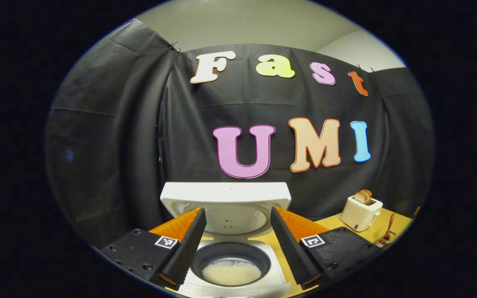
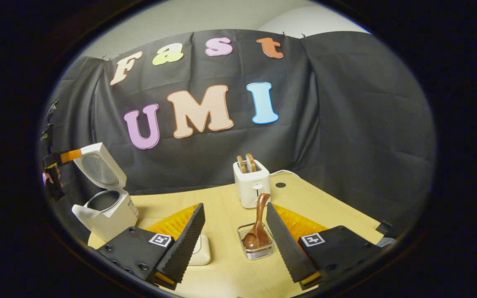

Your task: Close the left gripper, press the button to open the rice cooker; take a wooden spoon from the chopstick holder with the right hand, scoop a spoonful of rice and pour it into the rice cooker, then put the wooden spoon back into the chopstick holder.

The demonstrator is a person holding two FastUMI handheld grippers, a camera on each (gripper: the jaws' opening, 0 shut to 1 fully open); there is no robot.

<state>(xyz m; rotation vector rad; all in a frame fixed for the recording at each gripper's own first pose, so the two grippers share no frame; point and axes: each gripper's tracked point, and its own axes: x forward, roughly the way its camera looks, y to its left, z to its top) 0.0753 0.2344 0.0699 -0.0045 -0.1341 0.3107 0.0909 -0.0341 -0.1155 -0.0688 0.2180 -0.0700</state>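
- Left gripper view has your left gripper (image 1: pixel 234 244) sitting right above the rice cooker (image 1: pixel 238 265), fingers spread wide with nothing between them. The lid (image 1: pixel 226 198) stands up at the back, and the dark inner pot (image 1: pixel 231 253) has a pale patch of rice (image 1: pixel 231 272) at the bottom.
- Right gripper view: your right gripper (image 2: pixel 236 238) hangs over the yellow table (image 2: pixel 325 207), fingers apart and empty too.
- One wooden spoon (image 2: pixel 258 229) sits bowl-down in the wire chopstick holder (image 2: pixel 256 243), handle leaning up toward the toaster (image 2: pixel 251 186). The holder is just inside your right finger, so that side is tight.
- There's a white dish (image 2: pixel 200 250) tucked partly behind your left finger; can't tell what's in it.
- Count: one cooker, one spoon, one holder, one toaster with two slices (image 2: pixel 246 163) poking out.
- Open tabletop runs between the cooker and the toaster, and out to the right up to the table edge by the black cloth.
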